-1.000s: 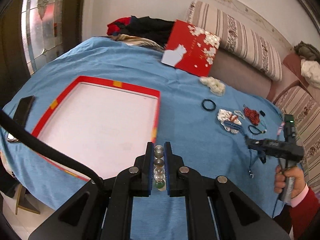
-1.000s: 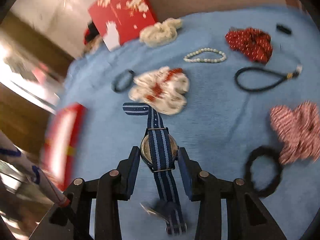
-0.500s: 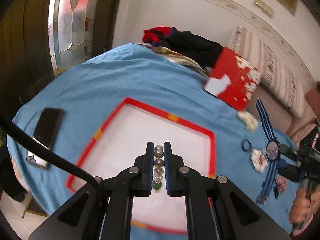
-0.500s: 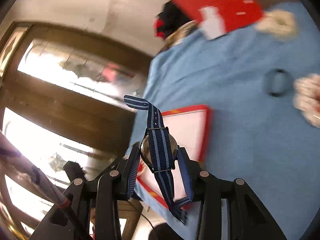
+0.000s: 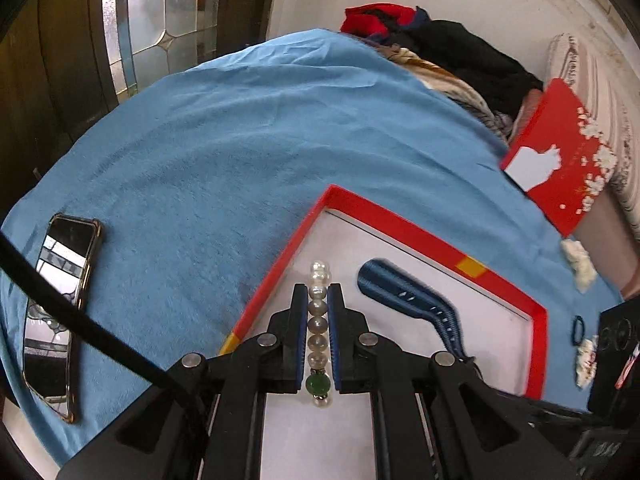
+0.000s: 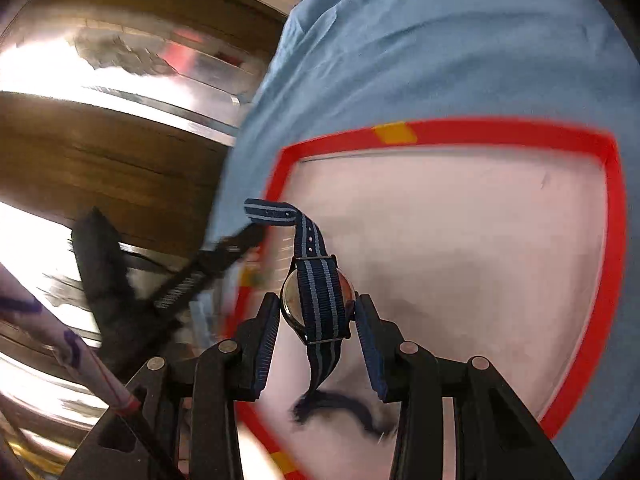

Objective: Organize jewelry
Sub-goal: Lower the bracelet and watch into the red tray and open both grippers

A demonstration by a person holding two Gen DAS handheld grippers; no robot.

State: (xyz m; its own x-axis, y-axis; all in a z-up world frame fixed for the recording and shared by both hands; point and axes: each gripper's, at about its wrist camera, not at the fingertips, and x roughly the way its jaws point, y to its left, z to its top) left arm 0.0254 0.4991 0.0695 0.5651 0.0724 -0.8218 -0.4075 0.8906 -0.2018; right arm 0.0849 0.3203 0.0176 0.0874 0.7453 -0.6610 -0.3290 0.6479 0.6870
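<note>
My left gripper (image 5: 318,300) is shut on a bead bracelet (image 5: 318,324) of pale pearly beads with one green bead, held over the near left corner of the red-rimmed white tray (image 5: 420,236). My right gripper (image 6: 318,312) is shut on a wristwatch (image 6: 318,300) with a blue striped strap, held over the tray (image 6: 472,132). The strap's free end also shows in the left wrist view (image 5: 404,294), hanging over the tray's white floor. The left gripper shows blurred at the left of the right wrist view (image 6: 224,260).
A blue cloth (image 5: 240,140) covers the table. A phone (image 5: 56,304) lies at its left edge. A red gift box (image 5: 560,160) leans at the back right, with clothes (image 5: 460,48) behind. A white scrunchie (image 5: 578,258), black hair tie (image 5: 576,330) and patterned scrunchie (image 5: 584,360) lie right of the tray.
Both grippers have moved over the tray. The right gripper carried the watch from the jewelry pile on the right to above the tray. The left gripper lowered toward the tray's near left corner.
</note>
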